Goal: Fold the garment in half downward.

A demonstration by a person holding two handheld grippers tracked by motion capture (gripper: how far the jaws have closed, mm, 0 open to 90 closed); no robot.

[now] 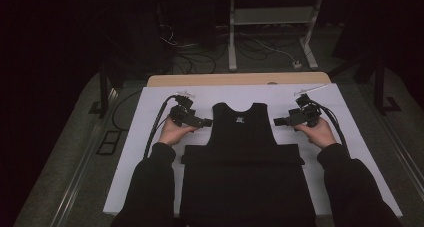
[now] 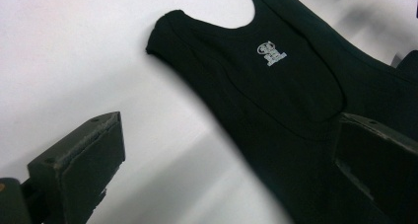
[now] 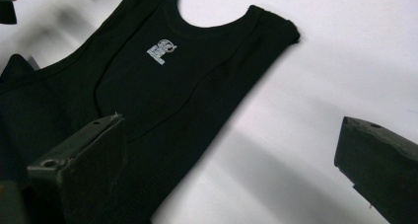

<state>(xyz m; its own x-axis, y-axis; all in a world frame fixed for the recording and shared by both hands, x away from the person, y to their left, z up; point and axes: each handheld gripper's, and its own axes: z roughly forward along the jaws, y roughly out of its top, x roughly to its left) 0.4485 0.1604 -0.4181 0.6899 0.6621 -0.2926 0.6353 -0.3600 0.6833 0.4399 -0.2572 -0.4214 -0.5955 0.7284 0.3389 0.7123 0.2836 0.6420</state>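
Black tank top (image 1: 239, 137) flat on white sheet (image 1: 150, 112), near half folded up | left gripper (image 1: 204, 122), right gripper (image 1: 278, 121): jaws wide, empty, flanking armholes | step: fold approach | next: pinch side edges.

White sheet (image 1: 325, 152) over wooden table (image 1: 240, 79); white metal stand (image 1: 272, 17), cables on floor (image 1: 200, 62)

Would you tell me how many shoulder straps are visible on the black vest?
2: the left strap lies by the left gripper, the right strap by the right gripper.

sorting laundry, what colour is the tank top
Black tank top with a small white logo; clearest in the right gripper view.
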